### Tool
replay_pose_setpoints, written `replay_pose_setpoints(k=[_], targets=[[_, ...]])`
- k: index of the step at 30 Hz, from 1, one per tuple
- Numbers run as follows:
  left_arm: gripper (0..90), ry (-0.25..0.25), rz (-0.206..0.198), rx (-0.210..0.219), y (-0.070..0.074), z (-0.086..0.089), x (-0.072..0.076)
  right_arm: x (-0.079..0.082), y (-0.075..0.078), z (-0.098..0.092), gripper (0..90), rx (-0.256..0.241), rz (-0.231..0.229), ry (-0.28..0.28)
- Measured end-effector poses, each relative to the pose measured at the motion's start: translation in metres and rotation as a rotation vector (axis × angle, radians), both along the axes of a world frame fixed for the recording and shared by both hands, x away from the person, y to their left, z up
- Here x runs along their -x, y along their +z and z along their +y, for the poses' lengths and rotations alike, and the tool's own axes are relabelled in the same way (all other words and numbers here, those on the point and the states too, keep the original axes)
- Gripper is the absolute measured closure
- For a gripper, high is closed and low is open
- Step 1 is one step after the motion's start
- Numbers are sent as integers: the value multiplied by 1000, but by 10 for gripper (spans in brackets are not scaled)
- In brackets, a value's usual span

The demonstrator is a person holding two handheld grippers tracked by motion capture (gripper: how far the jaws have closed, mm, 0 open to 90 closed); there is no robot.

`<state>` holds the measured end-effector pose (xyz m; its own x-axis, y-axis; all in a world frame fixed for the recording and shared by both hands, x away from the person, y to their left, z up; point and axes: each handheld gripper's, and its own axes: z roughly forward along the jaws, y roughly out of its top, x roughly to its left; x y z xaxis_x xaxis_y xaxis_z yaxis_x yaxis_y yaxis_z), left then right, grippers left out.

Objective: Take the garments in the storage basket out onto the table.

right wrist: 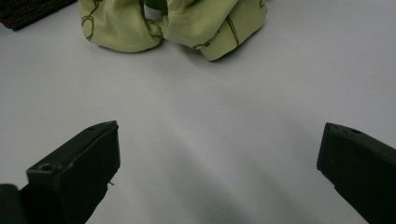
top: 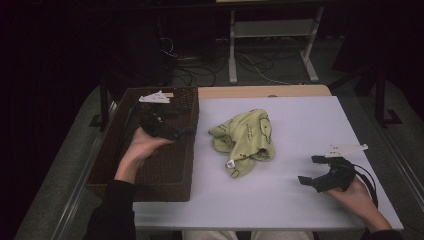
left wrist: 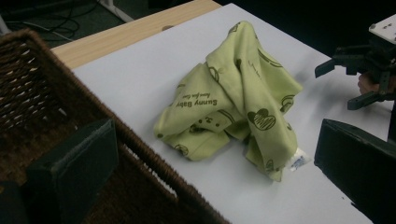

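My left tool (top: 170, 127) is held over the brown wicker basket (top: 150, 190), just inside the basket's wall that faces the cloth. Its jaws stand wide apart and grip nothing. In the left gripper view, one jaw sits over the basket interior and the other over the white tabletop (left wrist: 140, 84), with the basket rim (left wrist: 154, 161) crossing between them.

The yellow-green cloth (top: 245, 140) lies crumpled on the tabletop, ahead of the left tool and near the basket, but apart from its wall. It carries dark printed outlines and the words "Sunny Baby". A small white label (left wrist: 299, 161) shows at its lower edge.

My right tool (top: 320, 172) is held low over the tabletop, well apart from the cloth, with the jaws pointing toward it. The jaws are spread wide and empty. In the right gripper view, bare tabletop lies between the jaws, and the cloth (right wrist: 173, 23) lies farther ahead.
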<state>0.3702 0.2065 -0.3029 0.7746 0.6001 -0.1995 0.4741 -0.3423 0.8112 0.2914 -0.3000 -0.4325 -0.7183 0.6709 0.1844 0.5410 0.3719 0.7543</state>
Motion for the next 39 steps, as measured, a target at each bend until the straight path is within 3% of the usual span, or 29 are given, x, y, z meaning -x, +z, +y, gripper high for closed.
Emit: replay_pose_setpoints(k=[23,30,34,39], targets=[[0,88,4,42,-22,54,41,0,0,1,0,5,2,-3],[0,100,-1,58,-26,64,55,0,0,1,0,7,4,-1],[0,107,-5,88,-26,68,64,0,0,1,0,6,3,-3],[0,105,-6,83,-26,70,72,0,0,1,0,6,0,-1]])
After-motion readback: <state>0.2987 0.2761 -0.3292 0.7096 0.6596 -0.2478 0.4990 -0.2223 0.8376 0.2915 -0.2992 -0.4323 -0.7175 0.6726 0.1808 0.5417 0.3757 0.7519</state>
